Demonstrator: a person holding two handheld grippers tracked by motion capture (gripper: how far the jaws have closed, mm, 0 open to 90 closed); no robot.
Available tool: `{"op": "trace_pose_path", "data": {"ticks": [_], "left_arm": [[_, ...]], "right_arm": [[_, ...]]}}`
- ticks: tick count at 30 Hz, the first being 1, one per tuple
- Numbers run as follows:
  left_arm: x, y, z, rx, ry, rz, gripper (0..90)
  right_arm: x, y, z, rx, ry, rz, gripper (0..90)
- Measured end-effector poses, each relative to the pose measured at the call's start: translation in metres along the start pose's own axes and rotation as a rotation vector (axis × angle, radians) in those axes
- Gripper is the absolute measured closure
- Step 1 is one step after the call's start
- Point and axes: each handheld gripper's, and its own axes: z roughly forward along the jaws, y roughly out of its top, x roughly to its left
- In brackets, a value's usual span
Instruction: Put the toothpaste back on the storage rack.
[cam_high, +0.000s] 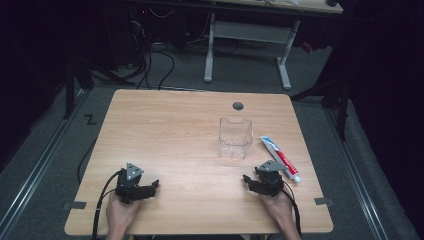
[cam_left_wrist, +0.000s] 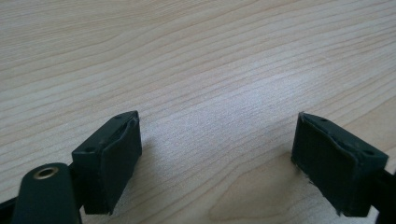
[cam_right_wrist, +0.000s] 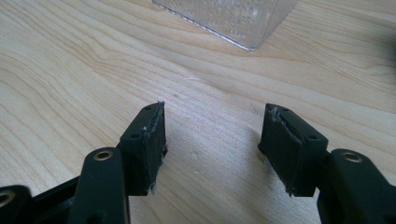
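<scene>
A clear plastic box stands on the wooden table, right of its middle. Beside it, to the right, lies a white, red and blue toothpaste tube. My right gripper rests near the table's front edge, just below the box and left of the tube's cap end. Its jaws stand wide apart over bare wood, and the box's corner shows ahead of my right gripper. My left gripper rests at the front left. In its own view my left gripper is open on bare wood.
A round grey cable hole sits near the table's far edge. Behind the table stands a white desk frame with cables on the grey floor. Dark space lies to both sides.
</scene>
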Motion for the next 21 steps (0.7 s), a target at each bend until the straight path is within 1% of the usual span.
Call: {"op": "trace_pose_path", "data": {"ticks": [5, 7, 10, 16, 18, 20, 21], "left_arm": [[0.001, 0.000, 0.000, -0.005, 0.003, -0.007, 17.8], [0.001, 0.000, 0.000, -0.004, 0.004, -0.004, 18.2], [0.001, 0.001, 0.000, -0.004, 0.008, -0.007, 18.2], [0.000, 0.001, 0.001, -0.004, 0.014, -0.010, 17.9], [0.000, 0.001, 0.001, -0.003, 0.014, -0.009, 18.0], [0.000, 0.000, 0.000, -0.004, 0.014, -0.010, 18.1], [0.000, 0.000, 0.000, -0.004, 0.014, -0.011, 18.3]], "right_arm": [[-0.001, 0.000, 0.000, -0.001, 0.006, 0.001, 40.6], [-0.001, 0.000, 0.000, 0.003, 0.009, 0.006, 42.6], [-0.003, 0.001, -0.002, 0.014, 0.000, 0.009, 46.4], [-0.004, 0.000, -0.006, 0.019, -0.008, 0.019, 47.2], [-0.005, -0.002, -0.010, -0.002, 0.000, 0.024, 47.9], [-0.006, -0.002, -0.013, -0.009, 0.006, 0.026, 48.5], [-0.006, -0.003, -0.014, -0.013, 0.001, 0.019, 49.0]]}}
